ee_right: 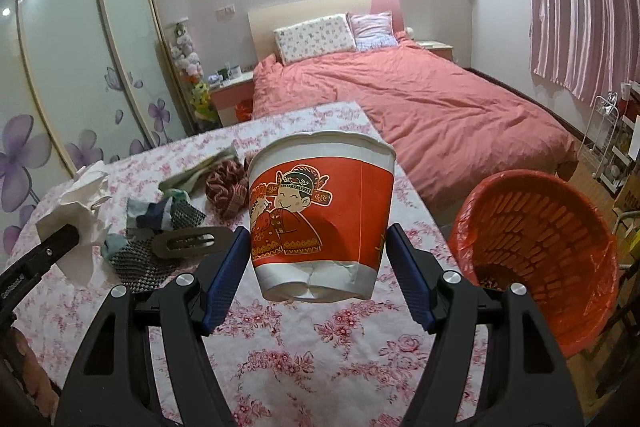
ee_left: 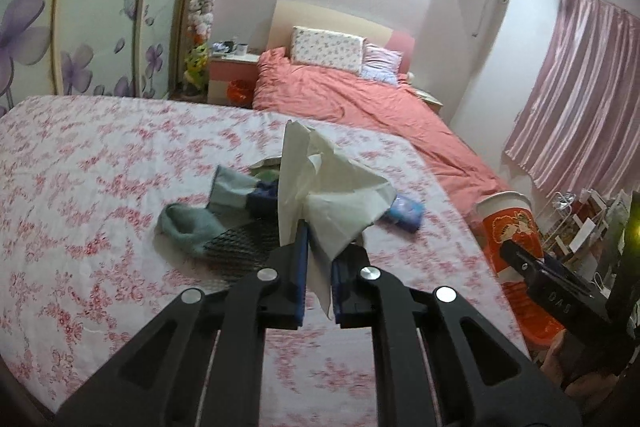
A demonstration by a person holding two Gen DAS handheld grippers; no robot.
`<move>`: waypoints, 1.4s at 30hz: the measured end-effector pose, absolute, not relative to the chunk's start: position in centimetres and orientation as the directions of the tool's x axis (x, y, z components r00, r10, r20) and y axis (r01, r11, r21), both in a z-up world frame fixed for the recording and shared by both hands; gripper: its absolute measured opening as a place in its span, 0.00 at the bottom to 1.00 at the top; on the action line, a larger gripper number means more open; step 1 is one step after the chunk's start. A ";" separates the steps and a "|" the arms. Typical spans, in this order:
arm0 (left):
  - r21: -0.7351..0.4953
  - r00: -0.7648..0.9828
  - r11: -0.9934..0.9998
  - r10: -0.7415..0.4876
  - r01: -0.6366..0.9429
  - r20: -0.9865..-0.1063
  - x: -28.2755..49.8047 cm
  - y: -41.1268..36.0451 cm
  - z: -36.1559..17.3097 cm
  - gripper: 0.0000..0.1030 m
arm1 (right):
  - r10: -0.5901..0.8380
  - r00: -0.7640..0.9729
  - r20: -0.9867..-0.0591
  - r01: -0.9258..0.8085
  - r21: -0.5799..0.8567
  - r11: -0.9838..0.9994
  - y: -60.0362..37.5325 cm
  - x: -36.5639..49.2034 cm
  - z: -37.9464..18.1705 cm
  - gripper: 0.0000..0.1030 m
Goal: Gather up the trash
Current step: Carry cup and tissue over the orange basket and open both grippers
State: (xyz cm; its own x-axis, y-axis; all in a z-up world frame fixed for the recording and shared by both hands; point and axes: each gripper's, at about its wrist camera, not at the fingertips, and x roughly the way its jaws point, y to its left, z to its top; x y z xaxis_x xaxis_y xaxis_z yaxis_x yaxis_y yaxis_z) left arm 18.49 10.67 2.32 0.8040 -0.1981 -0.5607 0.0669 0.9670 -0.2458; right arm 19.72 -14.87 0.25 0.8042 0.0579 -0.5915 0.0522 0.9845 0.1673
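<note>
My left gripper is shut on a crumpled white tissue, which stands up from the pads above the floral tablecloth. The right wrist view shows the same tissue at the left, lifted off the table. My right gripper is shut on a red and white paper cup with a cartoon figure, held upright and clear of the table. The cup also shows at the right of the left wrist view. An orange bin with a liner stands beside the table, right of the cup.
On the table lie a grey-green sock, black mesh fabric, a dark red scrunchie, a flat hair clip and a blue packet. A bed with a pink cover lies beyond; a wire rack stands right.
</note>
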 end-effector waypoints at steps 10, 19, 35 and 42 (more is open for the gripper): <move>-0.255 0.799 0.945 -0.310 0.202 -0.516 17.3 4.9 4.9 0.10 | 0.017 0.850 -0.527 0.092 0.179 0.980 -17.3 17.2 2.3 0.67; -0.264 0.746 0.899 -0.437 0.349 -0.502 17.3 -2.0 5.6 0.10 | -0.078 0.878 -0.471 0.185 0.185 0.965 -21.7 15.2 3.4 0.67; -0.304 0.582 0.772 -0.625 0.558 -0.520 19.2 -13.9 3.7 0.10 | -0.228 0.857 -0.461 0.372 0.248 0.895 -29.6 14.7 1.7 0.67; -0.322 0.493 0.723 -0.666 0.611 -0.559 21.6 -19.5 1.1 0.11 | -0.263 0.836 -0.482 0.433 0.285 0.855 -33.5 15.0 0.2 0.67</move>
State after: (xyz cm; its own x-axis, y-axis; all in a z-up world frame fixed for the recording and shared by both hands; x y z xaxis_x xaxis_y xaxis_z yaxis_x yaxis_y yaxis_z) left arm 21.62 -19.54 1.07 0.4931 -0.6663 -0.5595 0.6111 0.7229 -0.3224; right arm 14.96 -33.54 0.17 0.8357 -0.2629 -0.4821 0.4334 0.8549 0.2851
